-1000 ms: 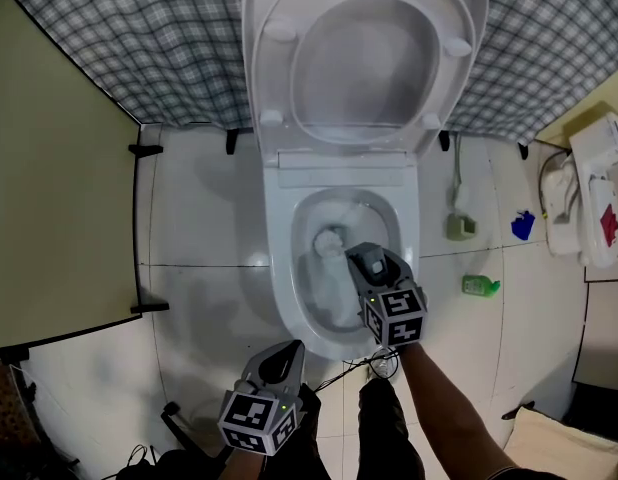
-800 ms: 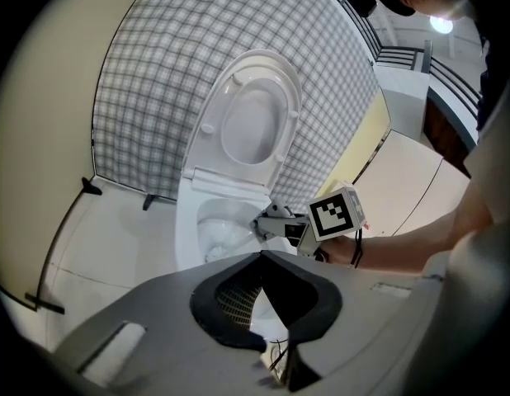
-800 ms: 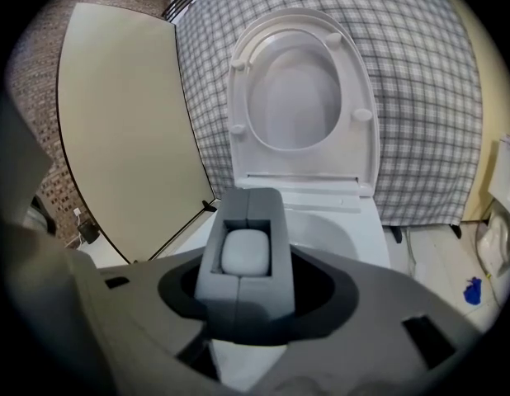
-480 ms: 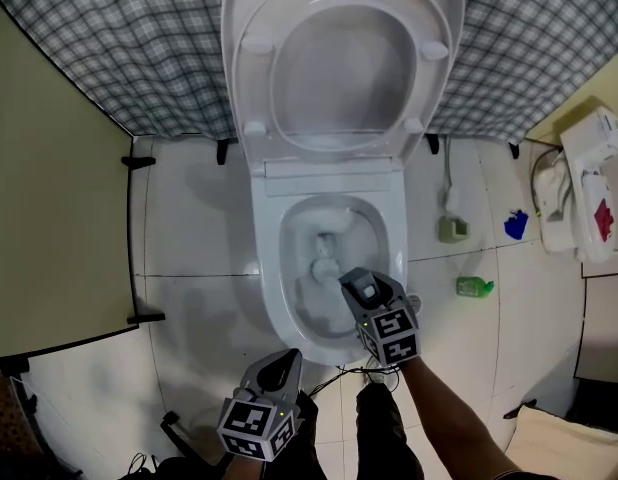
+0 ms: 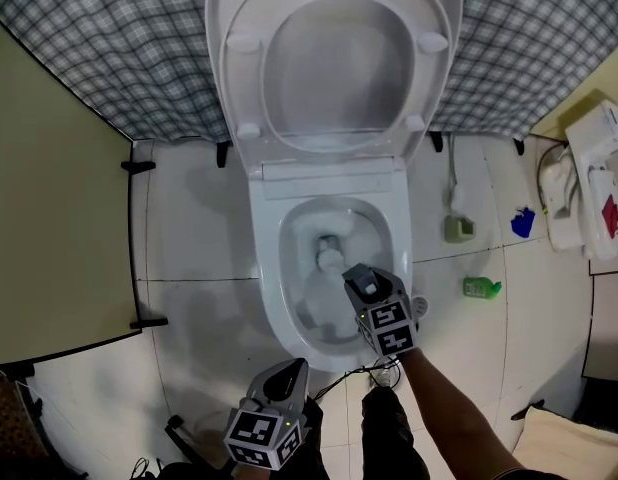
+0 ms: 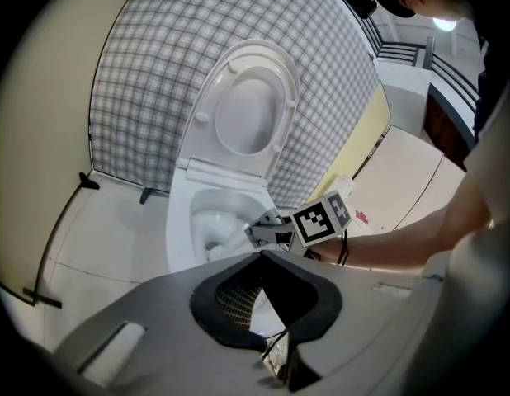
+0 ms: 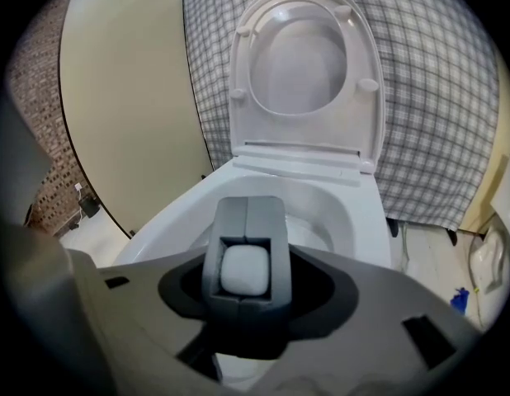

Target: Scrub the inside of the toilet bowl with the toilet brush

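a small washroom with pale floor tiles (image 5: 204, 258), a checked cloth (image 5: 109, 48) hung across the back and a beige partition (image 5: 49, 198) on the left. the toilet bowl (image 5: 269, 268) sits in the middle with its lid (image 5: 334, 58) and seat tipped up against the cloth, so the basin is open from above. a green bottle (image 5: 481, 288) lies on the tiles to the right, well apart from the work.

the right gripper (image 5: 357, 276) hangs over the near right part of the rim, jaws pressed together on the white handle end of the toilet brush (image 5: 331, 260); in the right gripper view the handle's blunt end shows boxed in between them. from that grip the brush's long axis runs away from the person, a little to the left and down into the basin, so the head lies ahead of and below the jaws, near the outlet at the back of the basin. the head looks like a pale, rounded knob, hard to tell from the white porcelain around it.

the left gripper (image 5: 286, 368) is held low, near the person's legs and short of the bowl's front edge, its tips meeting on nothing. the right hand is plainly the nearer one; any scrubbing stroke will likely be a sweep of that handle around the basin wall.
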